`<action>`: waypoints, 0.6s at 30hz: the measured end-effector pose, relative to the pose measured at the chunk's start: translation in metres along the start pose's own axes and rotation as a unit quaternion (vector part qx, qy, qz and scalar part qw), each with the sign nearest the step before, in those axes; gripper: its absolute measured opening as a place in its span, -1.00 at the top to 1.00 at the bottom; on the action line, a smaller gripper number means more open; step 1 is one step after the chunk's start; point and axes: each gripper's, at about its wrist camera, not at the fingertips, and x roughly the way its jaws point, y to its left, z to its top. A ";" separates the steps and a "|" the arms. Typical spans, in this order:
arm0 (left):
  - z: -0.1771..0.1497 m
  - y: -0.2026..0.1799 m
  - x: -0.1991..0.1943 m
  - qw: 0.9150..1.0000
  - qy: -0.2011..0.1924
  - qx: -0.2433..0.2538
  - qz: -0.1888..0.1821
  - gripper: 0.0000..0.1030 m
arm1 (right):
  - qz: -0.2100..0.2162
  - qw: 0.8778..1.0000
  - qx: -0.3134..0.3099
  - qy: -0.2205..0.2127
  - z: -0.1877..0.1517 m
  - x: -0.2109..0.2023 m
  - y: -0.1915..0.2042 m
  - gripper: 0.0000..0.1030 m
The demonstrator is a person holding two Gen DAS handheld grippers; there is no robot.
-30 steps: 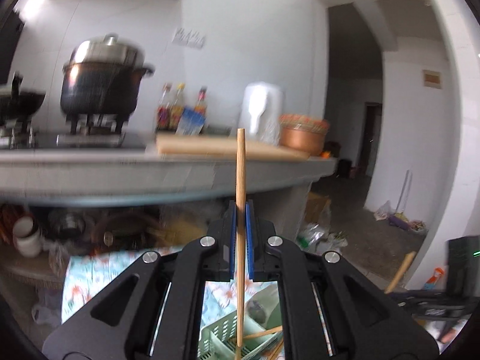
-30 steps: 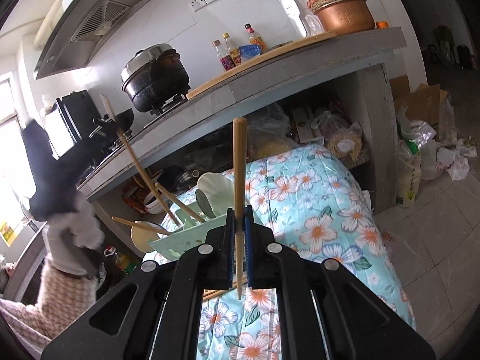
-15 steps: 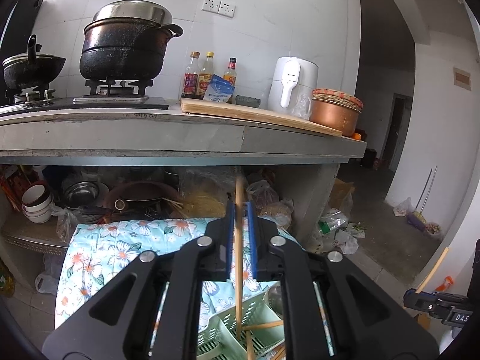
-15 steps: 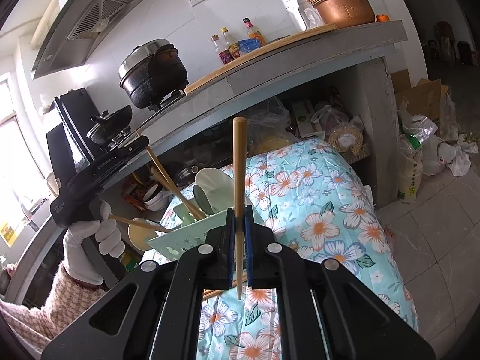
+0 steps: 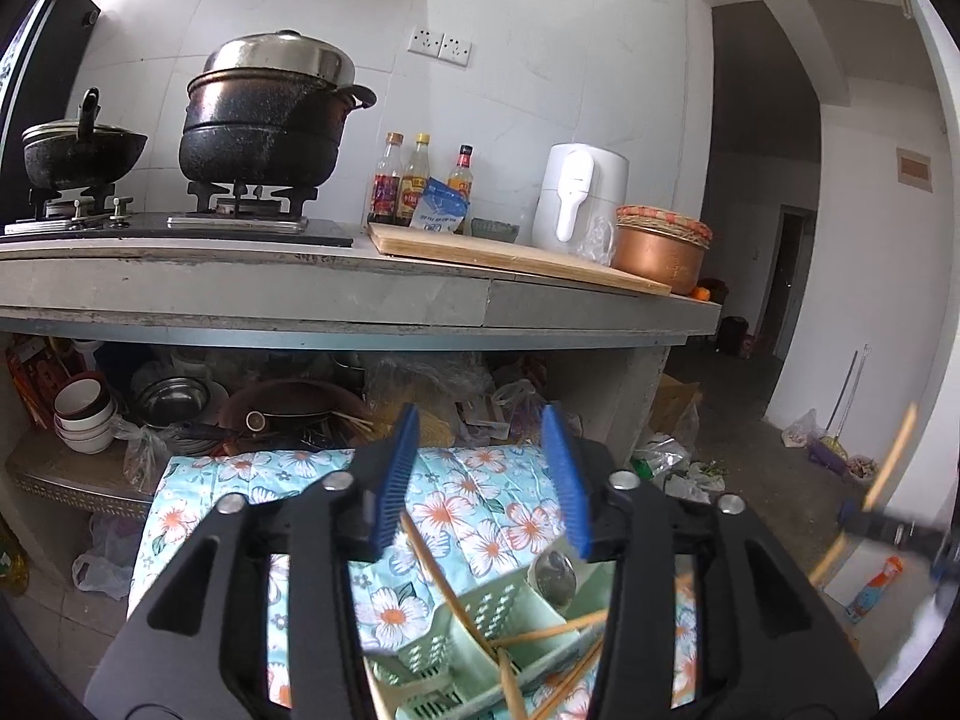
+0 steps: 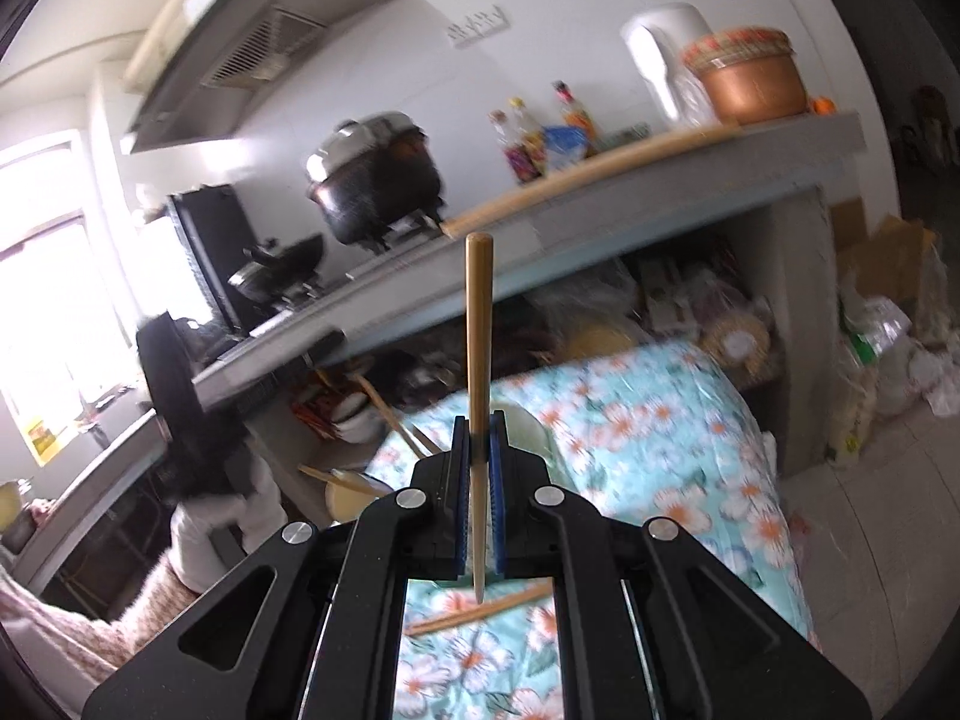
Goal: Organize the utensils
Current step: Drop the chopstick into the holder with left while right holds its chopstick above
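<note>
In the left wrist view my left gripper (image 5: 480, 480) is open, jaws still opening, blue pads wide apart and nothing pressed between them. Just below them a wooden chopstick (image 5: 444, 576) leans loose in the pale green utensil basket (image 5: 456, 618), which holds several more chopsticks. My right gripper (image 6: 479, 450) is shut on an upright chopstick (image 6: 479, 354), thick end up. Another chopstick (image 6: 480, 606) lies flat on the floral cloth (image 6: 660, 420) beneath it. The right gripper also shows blurred at the left wrist view's right edge (image 5: 888, 525).
A concrete counter (image 5: 420, 300) carries a large black pot (image 5: 270, 120), a wok, sauce bottles, a cutting board, a white appliance and a copper bowl. Bowls and pans crowd the shelf underneath (image 5: 180, 408). A gloved hand (image 6: 204, 534) holds the left gripper.
The left jaws have opened and let go of their chopstick, which now leans in the basket. The right gripper has risen with its chopstick still gripped.
</note>
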 end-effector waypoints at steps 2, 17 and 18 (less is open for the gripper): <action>-0.005 0.002 -0.016 1.000 -0.008 0.006 -0.007 0.00 | 0.017 1.000 -0.010 -0.012 0.012 -0.006 0.007 0.88; -0.076 0.027 -0.092 0.995 0.054 0.005 -0.089 -0.32 | 0.080 0.992 -0.081 -0.052 0.083 0.018 0.053 0.88; -0.083 0.025 -0.091 0.993 0.068 0.007 -0.092 -0.33 | 0.074 0.992 -0.085 -0.048 0.085 0.025 0.054 0.88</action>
